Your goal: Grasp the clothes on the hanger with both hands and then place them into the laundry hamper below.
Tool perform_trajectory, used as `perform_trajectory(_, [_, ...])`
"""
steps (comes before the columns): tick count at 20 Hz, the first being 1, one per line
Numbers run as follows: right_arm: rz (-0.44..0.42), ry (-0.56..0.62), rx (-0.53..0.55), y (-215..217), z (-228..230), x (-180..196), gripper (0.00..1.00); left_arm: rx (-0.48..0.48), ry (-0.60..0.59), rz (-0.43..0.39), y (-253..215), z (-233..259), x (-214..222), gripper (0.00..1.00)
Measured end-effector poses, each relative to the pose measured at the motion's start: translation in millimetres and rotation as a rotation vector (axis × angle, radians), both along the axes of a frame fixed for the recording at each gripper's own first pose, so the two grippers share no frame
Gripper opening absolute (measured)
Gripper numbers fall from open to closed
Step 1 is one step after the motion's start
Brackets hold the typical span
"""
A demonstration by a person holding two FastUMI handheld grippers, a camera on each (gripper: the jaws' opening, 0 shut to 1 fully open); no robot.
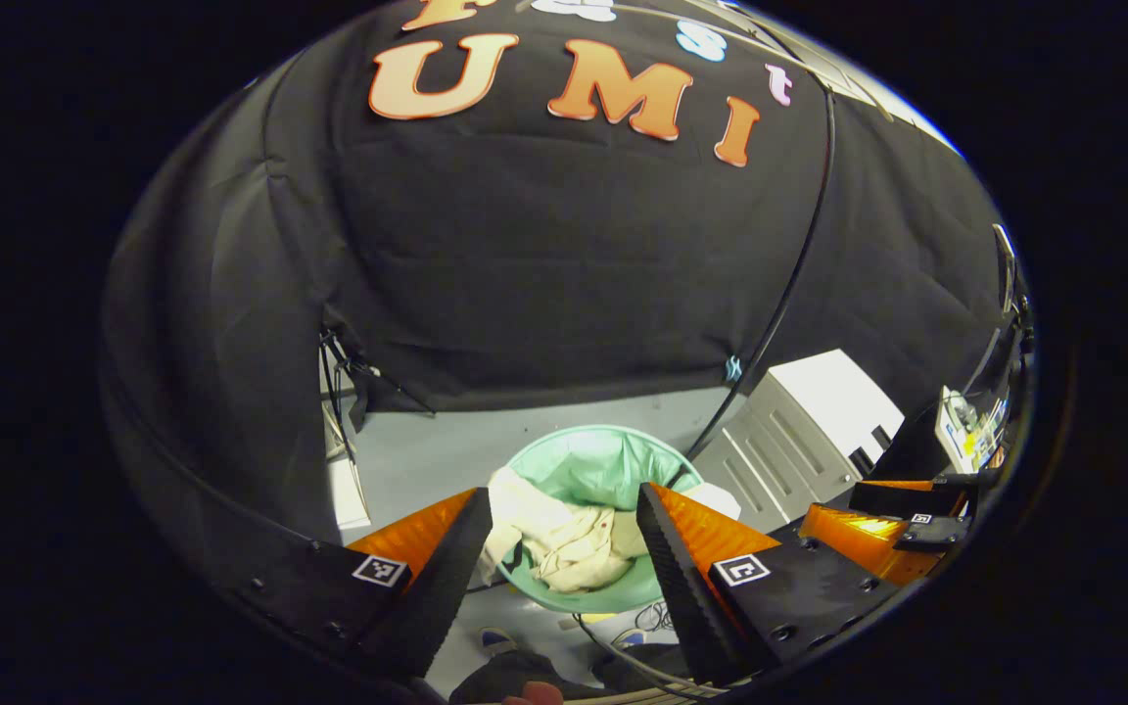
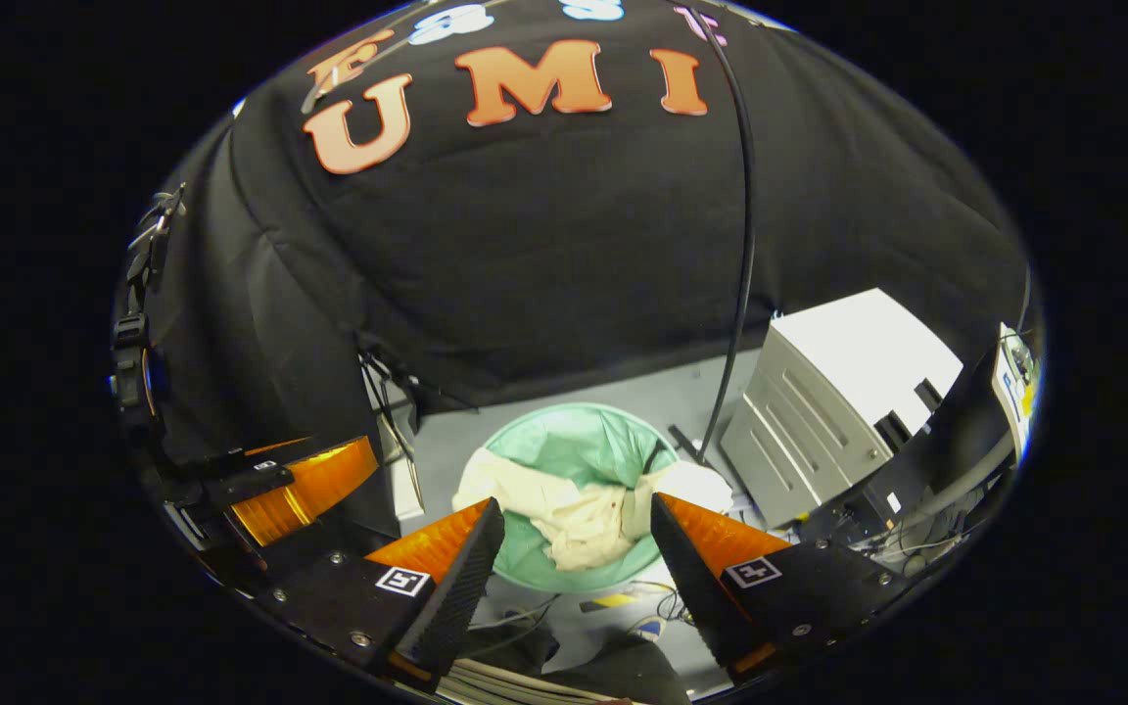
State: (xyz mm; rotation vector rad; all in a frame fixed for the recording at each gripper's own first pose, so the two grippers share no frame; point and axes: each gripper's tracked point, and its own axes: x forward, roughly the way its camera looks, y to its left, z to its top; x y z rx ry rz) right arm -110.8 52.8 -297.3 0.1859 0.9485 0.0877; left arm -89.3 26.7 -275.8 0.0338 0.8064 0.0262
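A cream garment (image 1: 569, 548) lies crumpled inside the round mint-green laundry hamper (image 1: 603, 431) on the grey floor, with one part draped over the rim. My left gripper (image 1: 564, 497) hovers above the hamper, open, with nothing between its fingers. In the right gripper view the same garment (image 2: 579, 519) fills the hamper (image 2: 574, 416), spilling over both sides. My right gripper (image 2: 576, 501) is also open and empty above it. The right gripper (image 1: 892, 509) shows at the right of the left gripper view, and the left gripper (image 2: 290, 468) at the left of the right gripper view.
A grey-white cabinet (image 2: 838, 392) stands right of the hamper. A black cable (image 2: 745, 245) hangs down the booth wall to the floor. A stand's legs (image 1: 339, 382) are at the hamper's left. Loose cables and a person's shoes (image 1: 497, 641) lie near the hamper's front.
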Motion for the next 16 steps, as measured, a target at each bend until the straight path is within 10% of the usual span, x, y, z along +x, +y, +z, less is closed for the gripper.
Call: perform_trajectory(16, [-0.029, -0.614, -0.103, -54, 255, 95, 0.93, 0.056, -0.607, -0.041, -5, 273, 60, 0.94])
